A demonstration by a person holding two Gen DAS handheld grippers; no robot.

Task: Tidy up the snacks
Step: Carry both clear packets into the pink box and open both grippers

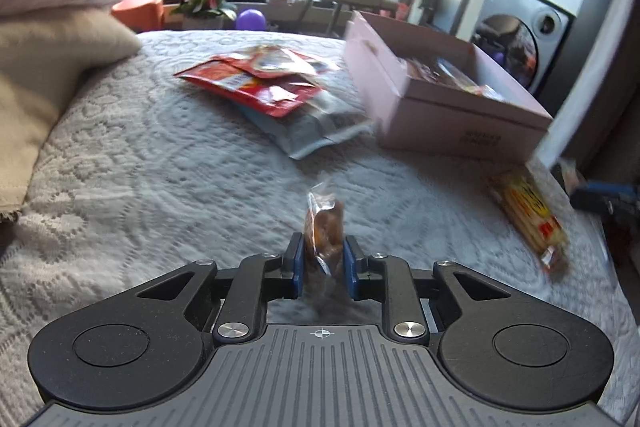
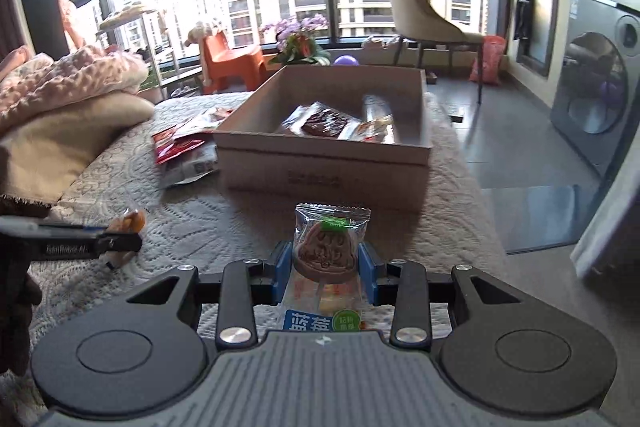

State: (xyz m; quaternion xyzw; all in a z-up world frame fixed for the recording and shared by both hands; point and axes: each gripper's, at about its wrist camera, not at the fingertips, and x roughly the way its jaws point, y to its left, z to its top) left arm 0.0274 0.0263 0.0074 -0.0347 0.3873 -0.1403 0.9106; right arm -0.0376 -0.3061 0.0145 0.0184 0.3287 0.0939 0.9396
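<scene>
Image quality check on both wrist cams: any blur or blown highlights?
Left wrist view: motion blur smears the pink box and yellow packet; window top left is blown out. Right wrist view: sharper, held clear packet readable; sky glare washes out the left window; fisheye bends the frames.

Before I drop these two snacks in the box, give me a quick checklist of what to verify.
1. Left claw shut on the small brown snack packet: ok.
2. Right claw shut on the clear-wrapped blueberry snack: ok.
3. Pink cardboard box open on top, floor space free inside: ok.
4. Way from right claw to box free of obstacles: ok.
5. Left claw clear of the red snack bags beside the box: ok.
6. Yellow snack pack near the bed edge, secure: cannot tell.
</scene>
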